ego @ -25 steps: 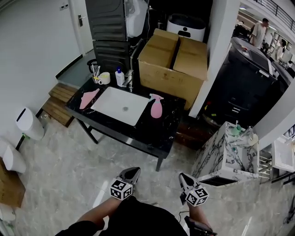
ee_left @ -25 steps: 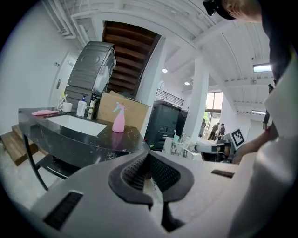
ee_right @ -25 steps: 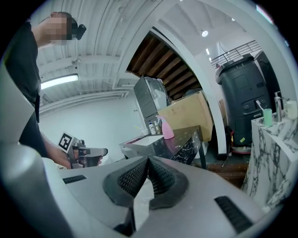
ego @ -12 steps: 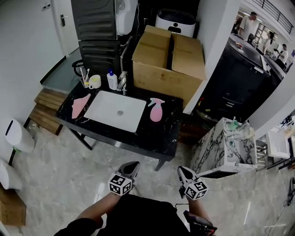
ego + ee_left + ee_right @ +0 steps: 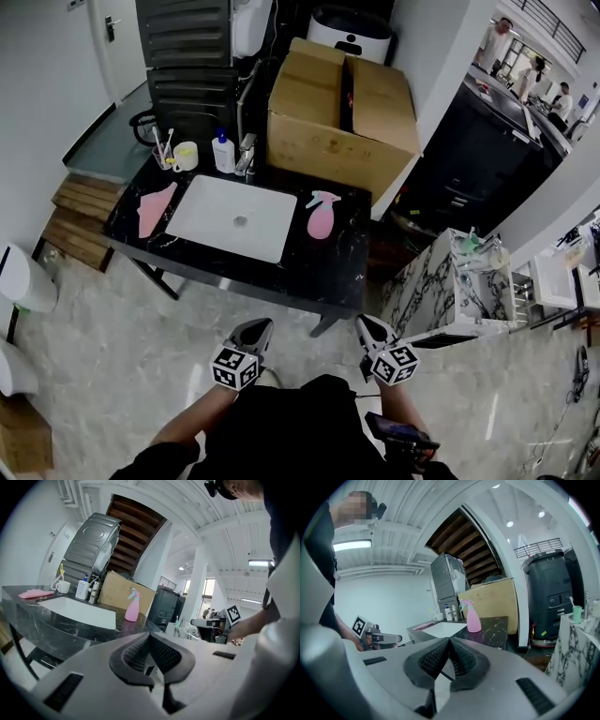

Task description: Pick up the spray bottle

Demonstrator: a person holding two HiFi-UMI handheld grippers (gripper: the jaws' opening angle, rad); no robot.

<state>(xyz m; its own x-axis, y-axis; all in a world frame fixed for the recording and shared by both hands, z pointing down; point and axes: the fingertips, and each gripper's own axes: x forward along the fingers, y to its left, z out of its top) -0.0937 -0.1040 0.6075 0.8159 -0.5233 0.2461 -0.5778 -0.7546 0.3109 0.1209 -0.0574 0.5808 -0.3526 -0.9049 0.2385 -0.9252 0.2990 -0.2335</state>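
With the left gripper point(image 5: 256, 326) and right gripper point(image 5: 367, 324) jaws both closed and empty, the pink plastic spray bottle point(image 5: 320, 216) stands well ahead of them on the black marble counter point(image 5: 314, 274), so the right jaws should open wide before arriving.

Both the left gripper point(image 5: 260, 326) and the right gripper point(image 5: 365, 322) have moved toward 12 o'clock in the head view, ending nearer the black marble countertop's point(image 5: 309, 267) front edge, while the white bin point(image 5: 19, 278) has slid toward 8 o'clock.
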